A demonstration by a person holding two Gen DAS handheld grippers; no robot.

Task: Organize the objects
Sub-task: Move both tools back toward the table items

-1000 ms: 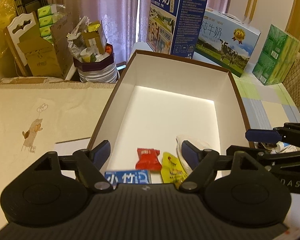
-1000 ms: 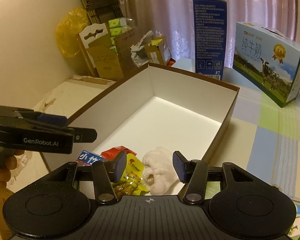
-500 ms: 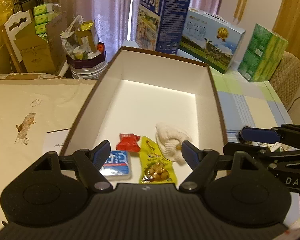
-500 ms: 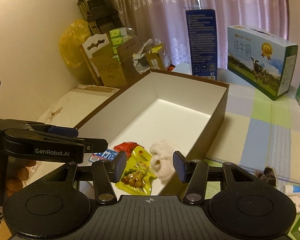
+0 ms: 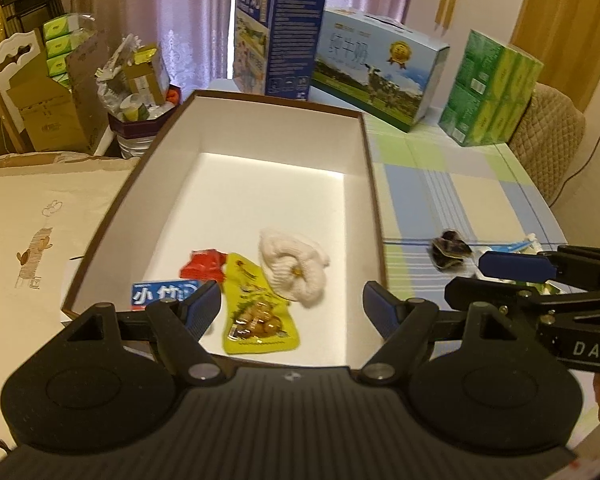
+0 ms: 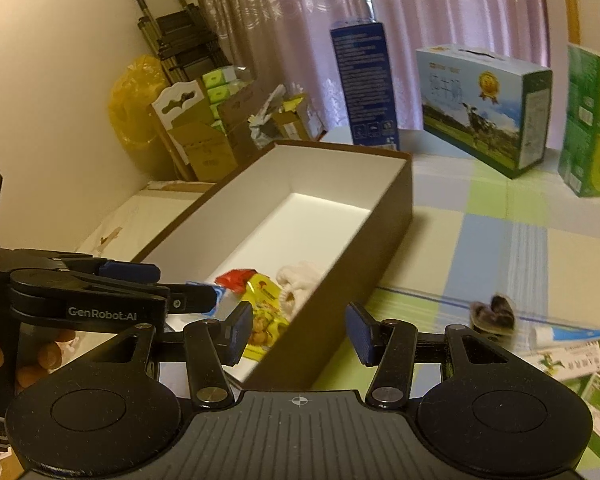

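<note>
**Dark crinkled packet waiting on the table, outside the box**

Dark crinkled packet (image 6: 495, 313) is lying ahead and right of the right claw (image 6: 299, 333), whose jaws are standing wide apart and holding nothing. The left claw (image 5: 292, 308) is hovering spread and empty above the brown white-lined cardboard box (image 5: 370, 184). Judging by this, the right claw is best swinging right, clearing the box wall, straddling the packet's middle.

snack packets (image 5: 260, 312): 3 | brown box (image 5: 374, 216): 1 | milk cartons (image 5: 376, 68): 2
</note>
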